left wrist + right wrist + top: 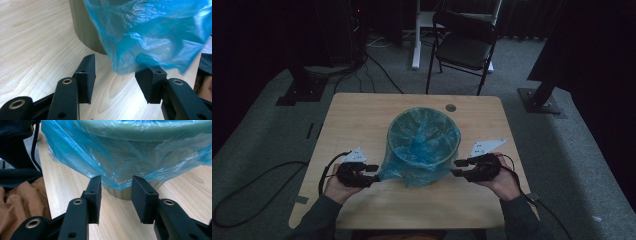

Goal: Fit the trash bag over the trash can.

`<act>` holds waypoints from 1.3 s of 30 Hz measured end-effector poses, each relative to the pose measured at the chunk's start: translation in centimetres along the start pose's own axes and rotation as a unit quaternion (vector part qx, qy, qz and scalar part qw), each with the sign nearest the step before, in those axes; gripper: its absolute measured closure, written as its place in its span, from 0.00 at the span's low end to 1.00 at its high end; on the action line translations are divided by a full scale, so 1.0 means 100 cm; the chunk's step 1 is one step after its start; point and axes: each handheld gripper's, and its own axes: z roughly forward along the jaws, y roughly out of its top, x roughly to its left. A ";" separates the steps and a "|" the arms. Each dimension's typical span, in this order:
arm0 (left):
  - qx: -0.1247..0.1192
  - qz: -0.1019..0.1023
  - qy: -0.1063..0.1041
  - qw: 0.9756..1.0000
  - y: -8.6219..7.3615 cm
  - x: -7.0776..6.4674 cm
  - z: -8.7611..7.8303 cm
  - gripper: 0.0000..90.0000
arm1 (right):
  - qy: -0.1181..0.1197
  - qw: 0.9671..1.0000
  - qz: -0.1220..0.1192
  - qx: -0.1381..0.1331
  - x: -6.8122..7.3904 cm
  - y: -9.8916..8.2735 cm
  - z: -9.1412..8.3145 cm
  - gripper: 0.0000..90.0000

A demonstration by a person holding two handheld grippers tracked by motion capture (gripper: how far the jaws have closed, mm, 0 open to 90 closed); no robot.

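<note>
Wood table (362,120): bin (424,137) w/ blue bag (412,172) betw left claw (374,174) & right claw (458,167); both released, bag hem just ahead.

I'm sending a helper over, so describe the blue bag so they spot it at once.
On the light wooden table stands a round greenish bin. The thin, crinkled, translucent blue plastic bag lines it and hangs over its rim, between two black grippers; nothing else there is blue.

There are no words, numbers or signs to read here, not on the bin, the bag or the bench.
</note>
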 end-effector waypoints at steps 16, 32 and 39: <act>-0.056 -0.001 -0.012 0.998 -0.003 0.007 -0.040 0.67 | 0.002 1.000 -0.001 -0.001 0.000 0.001 0.000 0.65; -0.066 0.043 -0.011 0.997 0.041 0.004 -0.047 0.66 | 0.003 1.000 0.000 -0.003 -0.001 0.001 -0.001 0.64; -0.065 0.050 -0.019 0.996 0.052 0.005 -0.046 0.66 | 0.004 1.000 -0.001 -0.003 -0.002 0.001 -0.001 0.65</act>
